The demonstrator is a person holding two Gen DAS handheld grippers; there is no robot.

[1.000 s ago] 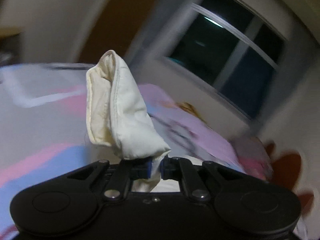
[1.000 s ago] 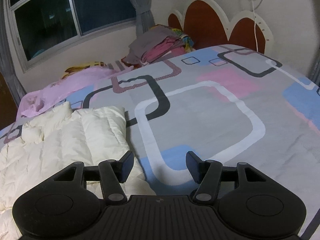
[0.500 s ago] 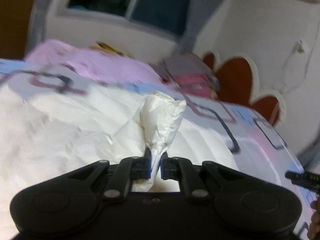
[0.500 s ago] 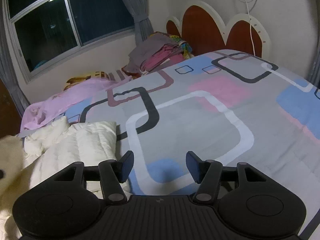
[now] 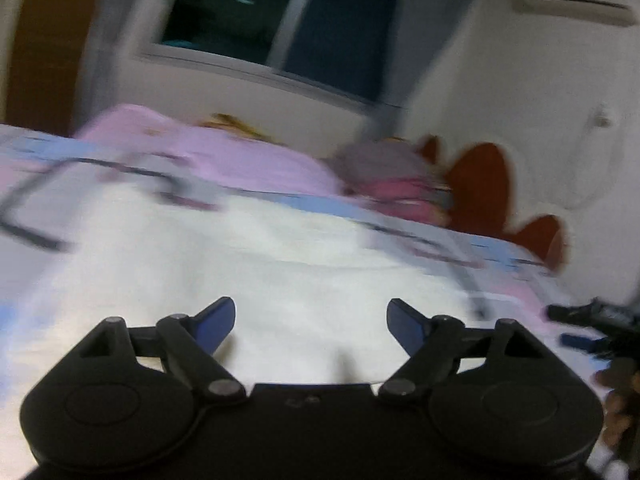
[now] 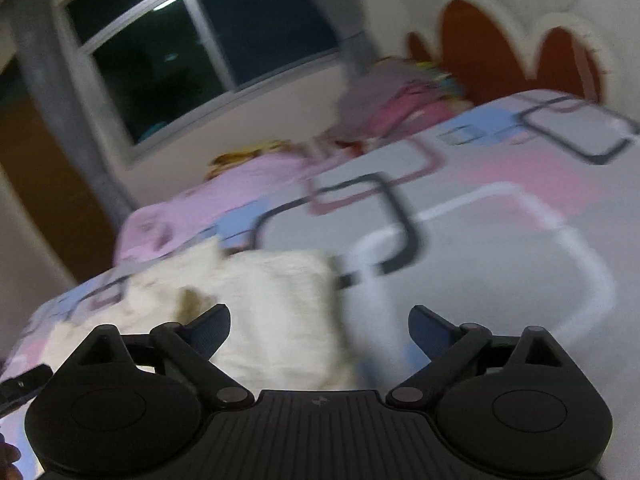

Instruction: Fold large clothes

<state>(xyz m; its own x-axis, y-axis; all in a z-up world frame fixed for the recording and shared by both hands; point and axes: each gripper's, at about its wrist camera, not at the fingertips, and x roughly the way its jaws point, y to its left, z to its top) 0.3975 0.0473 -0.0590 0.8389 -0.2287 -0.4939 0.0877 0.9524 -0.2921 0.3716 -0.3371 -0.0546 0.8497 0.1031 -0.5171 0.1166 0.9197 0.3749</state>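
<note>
Left wrist view: left claw (image 5: pixel 311 316) spread wide, jaws just opened, nothing between the blue pads. Below and ahead, cream quilted padded garment (image 5: pixel 280 280) lying flat on the bed with the patterned grey, pink and blue sheet (image 5: pixel 36 184), let go so the fold can settle.

Right wrist view: right claw (image 6: pixel 319 325) likewise just opened and empty, hovering over the garment's near right edge, probably ready for the next corner.

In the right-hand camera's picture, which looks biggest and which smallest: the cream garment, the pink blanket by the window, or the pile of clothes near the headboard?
1. Cream garment: biggest, though it lies nearest the camera, which flatters it.
2. Pink blanket and pile of clothes: look about alike; blur and distance make ranking them unsure.
</note>
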